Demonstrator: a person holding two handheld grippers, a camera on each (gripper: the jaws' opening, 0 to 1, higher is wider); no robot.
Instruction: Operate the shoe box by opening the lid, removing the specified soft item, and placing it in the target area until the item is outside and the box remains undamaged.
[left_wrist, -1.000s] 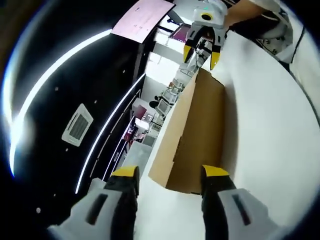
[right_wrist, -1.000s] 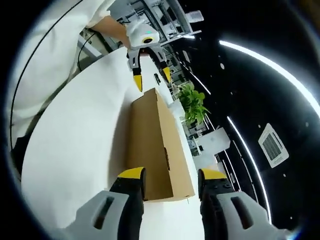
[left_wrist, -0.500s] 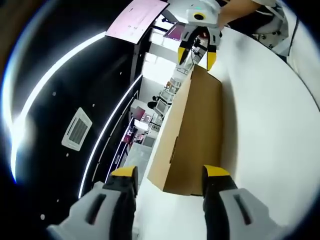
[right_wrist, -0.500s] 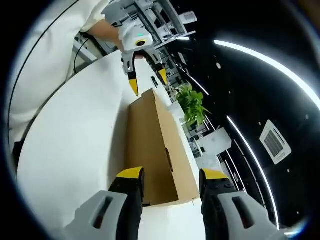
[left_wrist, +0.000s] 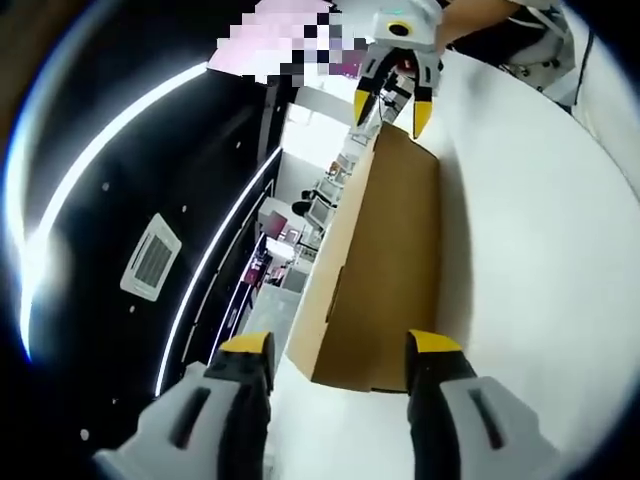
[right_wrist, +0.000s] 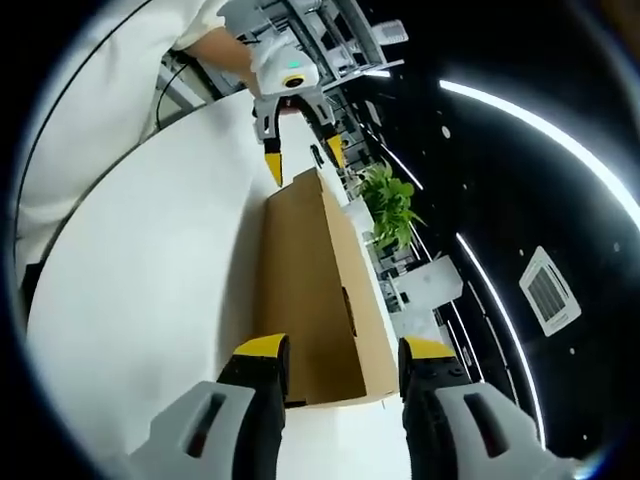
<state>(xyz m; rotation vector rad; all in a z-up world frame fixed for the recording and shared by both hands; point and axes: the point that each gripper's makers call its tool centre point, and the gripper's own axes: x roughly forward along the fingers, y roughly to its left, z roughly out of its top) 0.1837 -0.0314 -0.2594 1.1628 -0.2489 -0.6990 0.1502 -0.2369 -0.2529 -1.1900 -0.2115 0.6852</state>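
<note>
A shut brown cardboard shoe box (left_wrist: 380, 260) lies lengthwise on the white table (left_wrist: 540, 250), lid down. My left gripper (left_wrist: 340, 350) is open, and its yellow-tipped jaws straddle the box's near end. At the box's far end, the right gripper (left_wrist: 393, 110) is also open. In the right gripper view the same box (right_wrist: 310, 290) runs away from my open right gripper (right_wrist: 345, 350), whose jaws flank the box's end there. The left gripper (right_wrist: 304, 158) stands open at the opposite end. The box's contents are hidden.
A person in a white sleeve (right_wrist: 100, 120) stands along the table's edge. A green potted plant (right_wrist: 388, 205) sits beyond the box. The white table surface (right_wrist: 160, 280) stretches beside the box. Office shelving and a dark ceiling with strip lights lie behind.
Both grippers have edged slightly closer along the box, so its ends sit a little deeper between the jaws. Both stay open; the lid stays shut.
</note>
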